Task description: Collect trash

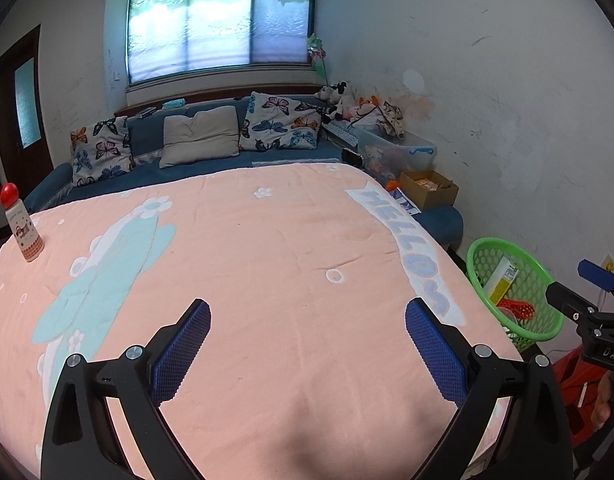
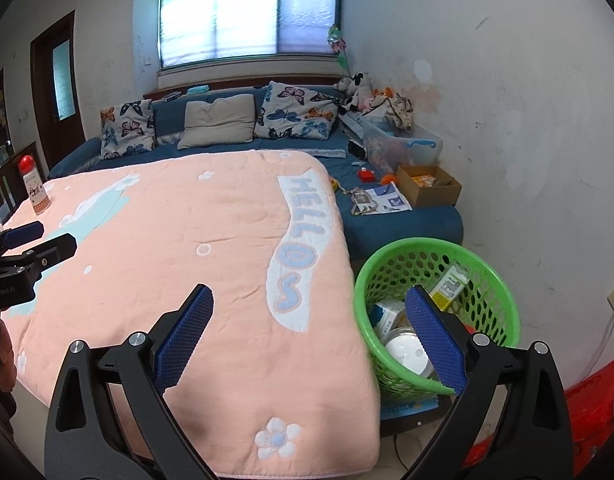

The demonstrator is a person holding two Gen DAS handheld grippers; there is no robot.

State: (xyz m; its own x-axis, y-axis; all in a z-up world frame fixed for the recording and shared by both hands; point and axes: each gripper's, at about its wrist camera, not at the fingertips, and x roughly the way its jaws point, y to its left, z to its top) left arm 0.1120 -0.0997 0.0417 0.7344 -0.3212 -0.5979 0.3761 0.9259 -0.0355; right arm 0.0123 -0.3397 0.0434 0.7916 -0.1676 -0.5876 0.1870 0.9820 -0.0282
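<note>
1. Left gripper [image 1: 307,344]: the fingers [image 1: 183,348] stand wide apart with nothing between them, held above the near part of the pink blanket [image 1: 267,260] that covers the worktop.
2. Right gripper [image 2: 309,332]: the fingers [image 2: 185,330] are likewise spread and empty. It is held over the blanket's right edge, with one finger in line with the green basket [image 2: 503,292].
3. Remaining item: a small bottle with a red round cap [image 1: 23,224] stands upright at the far left corner of the blanket, well apart from both grippers and on the side opposite the basket. No other loose item shows on the blanket.
4. Handling estimate for the bottle: probably light rigid plastic with a smooth printed wall, liable to tip if pushed from one side.
   - Recommended hold: across the cylindrical body below the cap, fingers horizontal.
   - Avoid the round cap; it would likely slip out of flat pads.
   - The soft blanket gives an unsteady base, so close squarely.
5. Green basket: a perforated plastic bin just beside the right edge of the worktop. Contents visible:
   - a yellow-and-white carton [image 2: 449,286] leaning on the far wall;
   - a white-and-blue box [image 2: 387,314];
   - a white round lid or dish [image 2: 405,350];
   - a red-orange mesh item [image 1: 519,308].
6. Judged capacity: room remains near the top for the bottle.
</note>
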